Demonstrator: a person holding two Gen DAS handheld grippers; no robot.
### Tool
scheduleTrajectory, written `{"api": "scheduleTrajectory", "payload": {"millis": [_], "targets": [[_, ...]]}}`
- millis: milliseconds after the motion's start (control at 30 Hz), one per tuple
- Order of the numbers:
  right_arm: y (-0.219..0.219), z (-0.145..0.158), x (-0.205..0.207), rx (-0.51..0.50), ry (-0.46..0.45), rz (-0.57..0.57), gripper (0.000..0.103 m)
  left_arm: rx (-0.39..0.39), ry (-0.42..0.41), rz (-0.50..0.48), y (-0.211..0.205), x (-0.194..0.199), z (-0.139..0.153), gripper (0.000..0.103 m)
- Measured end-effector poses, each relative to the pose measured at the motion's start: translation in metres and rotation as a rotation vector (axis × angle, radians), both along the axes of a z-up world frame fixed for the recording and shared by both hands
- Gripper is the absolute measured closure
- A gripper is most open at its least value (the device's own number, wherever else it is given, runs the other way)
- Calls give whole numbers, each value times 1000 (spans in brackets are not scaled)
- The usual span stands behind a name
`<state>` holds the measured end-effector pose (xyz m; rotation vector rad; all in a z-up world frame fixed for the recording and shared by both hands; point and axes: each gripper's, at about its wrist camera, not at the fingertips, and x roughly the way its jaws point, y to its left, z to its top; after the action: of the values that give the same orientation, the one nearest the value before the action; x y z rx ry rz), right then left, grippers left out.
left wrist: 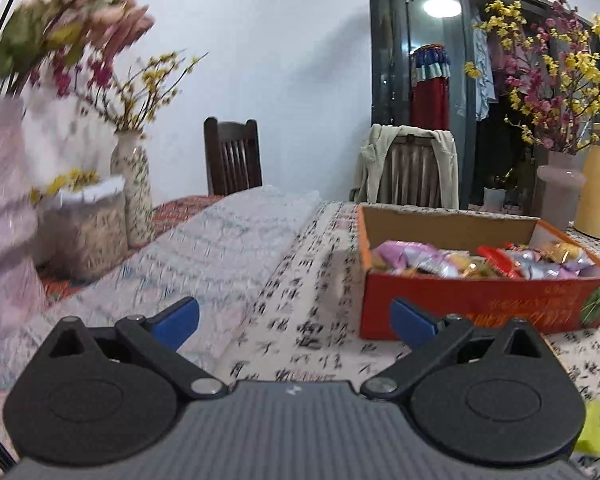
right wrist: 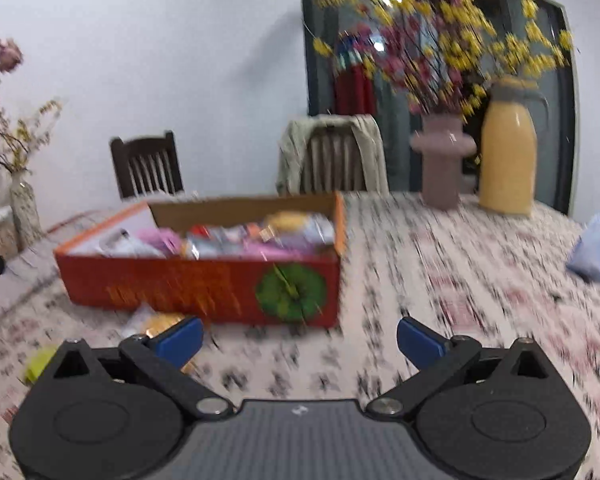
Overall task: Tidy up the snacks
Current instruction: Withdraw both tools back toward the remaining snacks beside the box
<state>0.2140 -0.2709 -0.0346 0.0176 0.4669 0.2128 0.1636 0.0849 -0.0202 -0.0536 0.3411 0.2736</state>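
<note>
An orange cardboard box point(left wrist: 476, 304) stands on the table to my right front, filled with several wrapped snacks point(left wrist: 476, 260) in pink, red and silver. My left gripper point(left wrist: 296, 320) is open above the tablecloth, left of the box, with nothing between its blue fingers. In the right wrist view the same box point(right wrist: 188, 280) lies ahead and left, its snacks point(right wrist: 240, 236) showing above the rim. A clear-wrapped yellow snack point(right wrist: 156, 322) lies on the cloth by the box front, partly behind a finger. My right gripper point(right wrist: 300, 340) is open and holds nothing. A green packet point(right wrist: 40, 362) lies at left.
A printed cloth covers the table point(right wrist: 440, 272). Vases of flowers point(left wrist: 134, 188) and a lined basket point(left wrist: 88, 224) stand at left; a pink vase point(right wrist: 442, 164), a yellow jug point(right wrist: 508, 152) and a blue bag point(right wrist: 596, 248) at right. Two chairs point(right wrist: 148, 168) stand behind.
</note>
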Motion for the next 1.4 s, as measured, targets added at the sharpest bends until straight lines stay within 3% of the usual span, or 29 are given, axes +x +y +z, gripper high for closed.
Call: {"api": "scheduleTrajectory", "payload": {"millis": [200,367,967,1400], "targets": [[-9,-12,7,44,36,-8,0,-42,-33,21,11,1,-15,0],[-10,-14,10,69,54,-10,0,-73,-5,7,16,7,-15,0],[-17,-15,17,110,84,-49,0,-90,-5,-17,16,7,-16,0],[-10,-11,0,73,51,-116,0,-111,-15,-52,18,3,-16,0]]}}
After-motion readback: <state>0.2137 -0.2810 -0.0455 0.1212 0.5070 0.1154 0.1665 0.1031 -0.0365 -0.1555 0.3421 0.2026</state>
